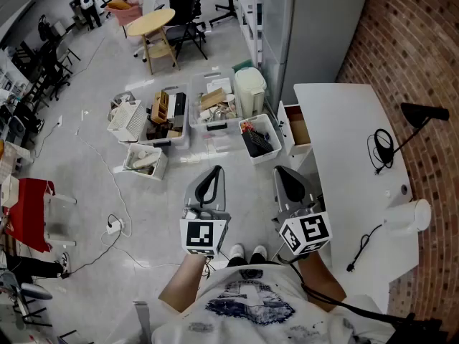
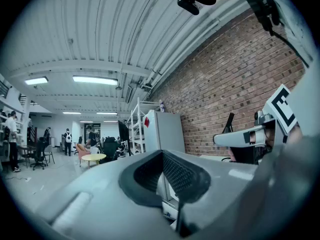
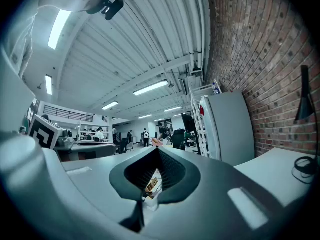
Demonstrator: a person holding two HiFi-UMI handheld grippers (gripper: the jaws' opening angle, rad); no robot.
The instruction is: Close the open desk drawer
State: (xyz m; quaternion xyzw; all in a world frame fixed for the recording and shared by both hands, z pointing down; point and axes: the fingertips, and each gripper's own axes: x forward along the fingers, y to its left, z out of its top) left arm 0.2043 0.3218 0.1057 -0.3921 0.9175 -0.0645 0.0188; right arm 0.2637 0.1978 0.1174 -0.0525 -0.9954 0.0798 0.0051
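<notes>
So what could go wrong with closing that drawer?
The drawer lies well ahead, so the person must step forward, and the bin on the floor beside it could trip them. The right gripper is shut, and its narrow tip might slip off the drawer front when pushing.

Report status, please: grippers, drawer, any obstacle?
Left gripper shut, empty; right gripper shut, empty; both short of the drawer. Drawer open, untouched. White bin on the floor close beside it.
</notes>
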